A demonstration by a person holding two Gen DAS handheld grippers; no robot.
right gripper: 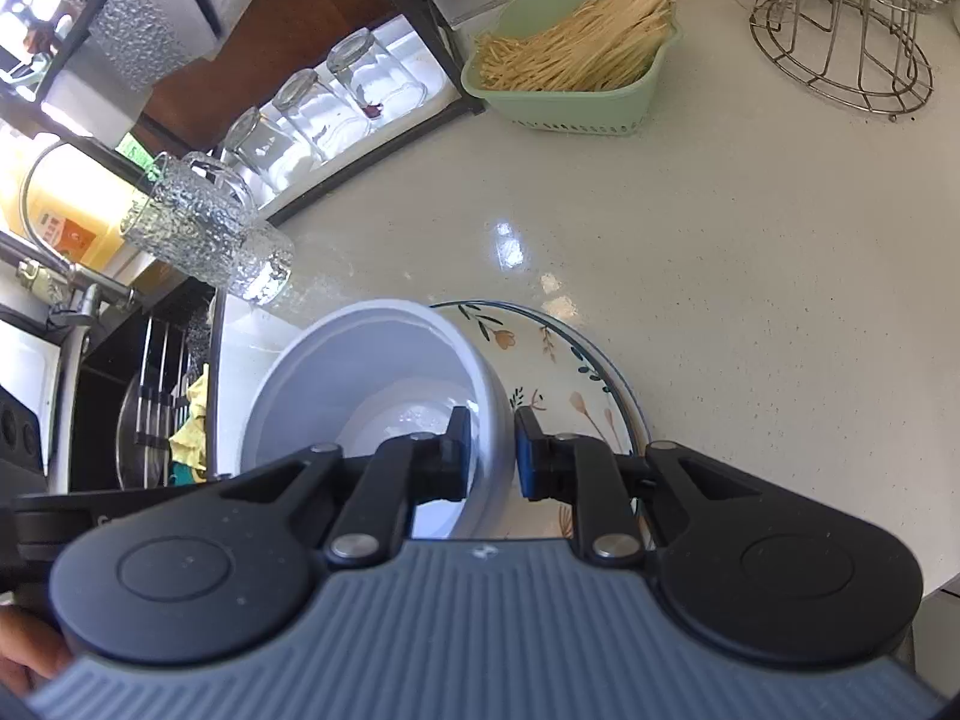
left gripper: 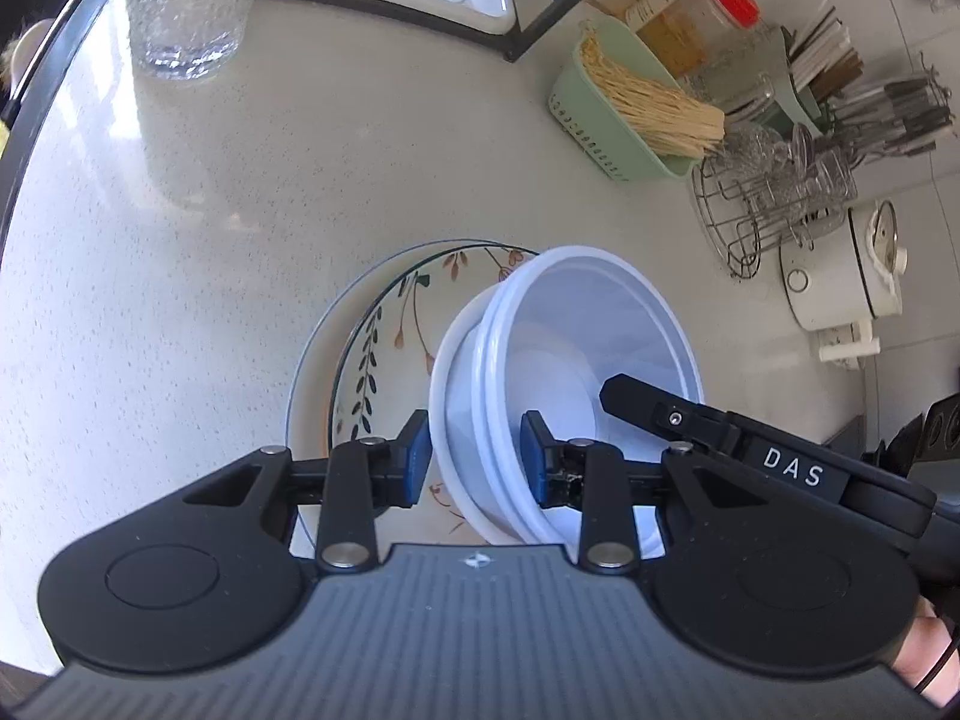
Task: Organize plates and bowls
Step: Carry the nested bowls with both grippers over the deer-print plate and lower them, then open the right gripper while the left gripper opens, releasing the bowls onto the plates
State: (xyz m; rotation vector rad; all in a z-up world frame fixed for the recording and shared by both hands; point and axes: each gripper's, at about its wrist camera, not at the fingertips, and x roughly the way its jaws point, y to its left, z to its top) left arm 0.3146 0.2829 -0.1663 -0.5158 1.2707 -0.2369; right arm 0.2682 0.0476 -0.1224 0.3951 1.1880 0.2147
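A stack of white bowls [left gripper: 576, 360] sits tilted on a floral plate [left gripper: 408, 324], which lies on a larger white plate [left gripper: 312, 360] on the counter. My left gripper [left gripper: 475, 456] has its blue pads on either side of the stack's near rim, shut on it. My right gripper [right gripper: 491, 447] is shut on the opposite wall of the white bowls [right gripper: 372, 372], with the floral plate [right gripper: 558, 384] under and to the right. The right gripper's finger also shows in the left wrist view [left gripper: 648, 405], reaching into the bowl.
A green basket of dry noodles [left gripper: 636, 108] [right gripper: 576, 54], a wire glass rack [left gripper: 774, 192] [right gripper: 840, 30] and a textured glass [left gripper: 186, 6] [right gripper: 210, 222] stand on the counter. A shelf with upturned glasses [right gripper: 324, 114] is at back left. A small white cooker [left gripper: 840, 276] sits right.
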